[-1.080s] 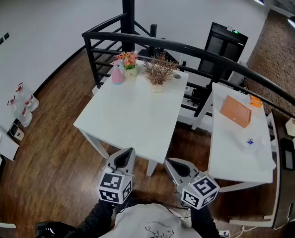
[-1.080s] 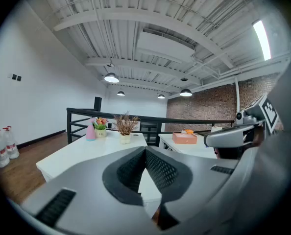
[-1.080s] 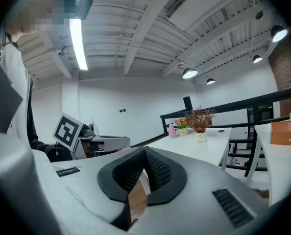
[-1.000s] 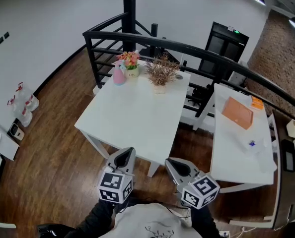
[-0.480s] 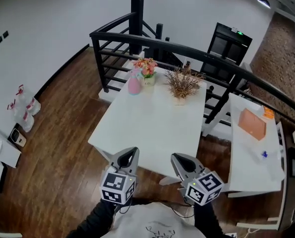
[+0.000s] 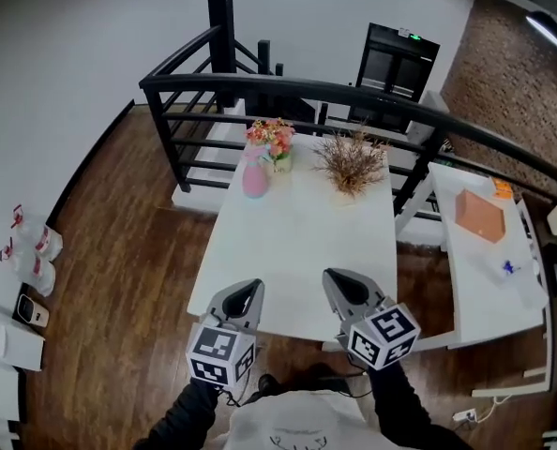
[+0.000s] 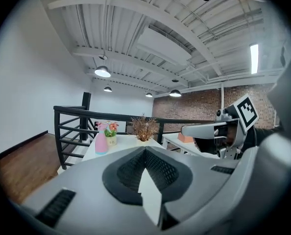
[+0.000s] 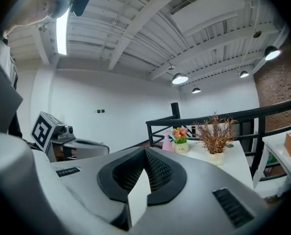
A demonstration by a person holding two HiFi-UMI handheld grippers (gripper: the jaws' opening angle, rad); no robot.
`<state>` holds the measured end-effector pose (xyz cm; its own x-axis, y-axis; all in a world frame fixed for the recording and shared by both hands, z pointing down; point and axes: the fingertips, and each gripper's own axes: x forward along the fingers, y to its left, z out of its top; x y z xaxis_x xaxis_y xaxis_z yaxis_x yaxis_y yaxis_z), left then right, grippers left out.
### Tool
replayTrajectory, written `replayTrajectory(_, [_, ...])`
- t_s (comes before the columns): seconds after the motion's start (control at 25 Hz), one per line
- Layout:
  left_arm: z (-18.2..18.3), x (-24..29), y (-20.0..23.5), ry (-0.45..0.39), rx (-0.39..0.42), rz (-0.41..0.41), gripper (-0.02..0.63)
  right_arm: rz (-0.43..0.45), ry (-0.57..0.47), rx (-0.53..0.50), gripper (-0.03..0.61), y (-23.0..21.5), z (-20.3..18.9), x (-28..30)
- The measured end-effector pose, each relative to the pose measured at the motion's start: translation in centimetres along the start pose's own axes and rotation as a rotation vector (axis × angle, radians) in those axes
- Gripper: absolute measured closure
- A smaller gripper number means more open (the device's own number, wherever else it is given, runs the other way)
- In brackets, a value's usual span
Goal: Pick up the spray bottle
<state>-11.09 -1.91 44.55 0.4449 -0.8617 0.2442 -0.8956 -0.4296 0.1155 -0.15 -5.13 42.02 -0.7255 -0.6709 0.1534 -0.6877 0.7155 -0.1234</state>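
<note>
Left tongs point(image 6: 245, 295) and right tongs point(image 6: 340, 284) are pressed together, empty; best spread one while reaching for the pink spray bottle point(image 6: 254, 178) at the table's point(image 6: 302, 247) 11 o'clock.

I see a smooth, matt white table point(image 6: 302, 242) on a glossy dark wood floor point(image 6: 119, 251), a black metal railing point(image 6: 260, 81), a pink plastic spray bottle point(image 6: 253, 178), and a rough brick wall point(image 6: 504, 64).
</note>
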Motion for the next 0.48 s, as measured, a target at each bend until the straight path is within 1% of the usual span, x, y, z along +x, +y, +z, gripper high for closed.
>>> replayTrajectory(0.2, [1.9, 4.2, 5.2, 0.005, 0.008, 0.006, 0.615, -0.011, -0.028, 0.004, 0.594, -2.5, 1.7, 7.2])
replayTrajectory(0.32, [3.2, 7.6, 8.1, 0.009, 0.013, 0.035, 0.615, 0.009, -0.06, 0.012, 0.594, -4.3, 2.9, 11.9])
replayTrajectory(0.48, [5.1, 11.7, 11.6, 0.01, -0.012, 0.075, 0.615, -0.003, -0.06, 0.047, 0.594, -6.8, 3.5, 18.5])
